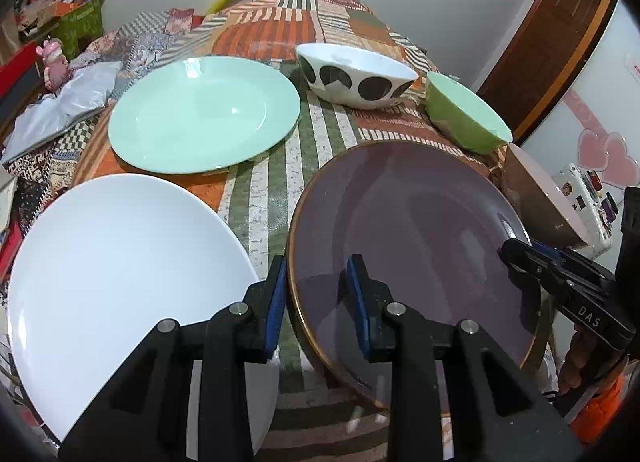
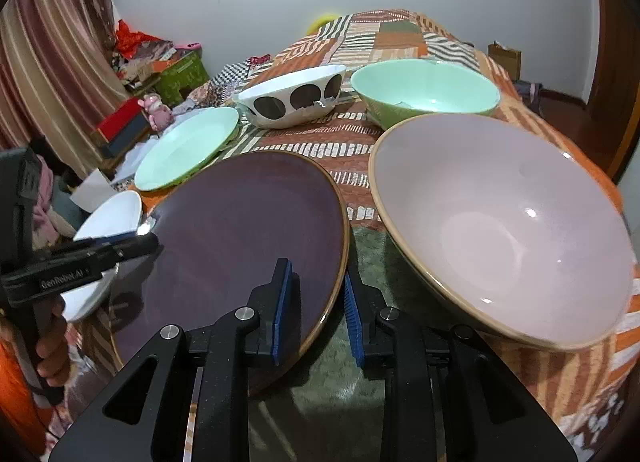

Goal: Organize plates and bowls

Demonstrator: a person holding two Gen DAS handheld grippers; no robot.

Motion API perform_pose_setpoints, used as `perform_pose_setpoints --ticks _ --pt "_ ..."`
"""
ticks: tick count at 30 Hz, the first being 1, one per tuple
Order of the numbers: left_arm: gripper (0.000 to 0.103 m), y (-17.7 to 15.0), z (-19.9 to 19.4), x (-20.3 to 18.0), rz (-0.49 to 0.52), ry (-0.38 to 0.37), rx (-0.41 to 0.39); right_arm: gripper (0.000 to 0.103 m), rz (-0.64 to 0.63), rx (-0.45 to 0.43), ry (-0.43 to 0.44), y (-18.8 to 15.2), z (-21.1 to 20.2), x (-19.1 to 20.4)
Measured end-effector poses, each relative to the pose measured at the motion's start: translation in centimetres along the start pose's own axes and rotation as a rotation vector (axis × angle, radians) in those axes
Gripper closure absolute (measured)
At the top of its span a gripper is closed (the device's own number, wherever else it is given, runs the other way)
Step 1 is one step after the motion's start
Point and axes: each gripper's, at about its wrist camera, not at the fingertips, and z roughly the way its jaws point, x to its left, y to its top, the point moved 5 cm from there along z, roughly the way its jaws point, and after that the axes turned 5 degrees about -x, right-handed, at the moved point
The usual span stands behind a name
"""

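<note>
A purple plate with a brown rim sits between both grippers; it also shows in the right wrist view. My left gripper straddles its left rim, jaws apart. My right gripper straddles its right rim, jaws apart; it appears in the left wrist view at the plate's right edge. A white plate lies to the left, a mint plate behind it. A spotted bowl, a green bowl and a large pink bowl stand at the back and right.
A patterned orange and striped cloth covers the table. Boxes, a pink toy and a grey bag lie at the left. A fridge door with heart stickers stands at the right.
</note>
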Motion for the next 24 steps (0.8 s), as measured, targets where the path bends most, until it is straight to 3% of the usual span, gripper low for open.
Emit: perform_pose_setpoints --ticks 5,7,9,13,20,24 --pt "0.071 0.3 -1.6 -0.3 0.001 -0.014 -0.035 0.073 -0.024 -0.016 -0.019 0.0 -1.2 0.4" --pt "0.064 0.4 -2.6 -0.5 0.014 -0.008 -0.062 0.072 -0.022 -0.031 -0.017 0.3 -1.8 0.6" --pt "0.048 0.6 -3.7 -0.7 0.03 0.006 -0.091 0.071 -0.018 -0.052 0.003 0.7 -2.4 0.8" --pt "0.044 0.8 -5.8 -0.7 0.047 0.027 -0.146 0.07 -0.045 -0.094 0.019 1.7 -3.5 2.1" --pt "0.029 1.1 -9.4 0.3 0.064 0.095 -0.234 0.055 -0.104 -0.154 0.043 3.3 -4.1 4.8" --pt "0.012 1.1 -10.9 2.0 0.046 0.144 -0.254 0.042 -0.127 -0.165 0.064 3.9 -3.8 6.2"
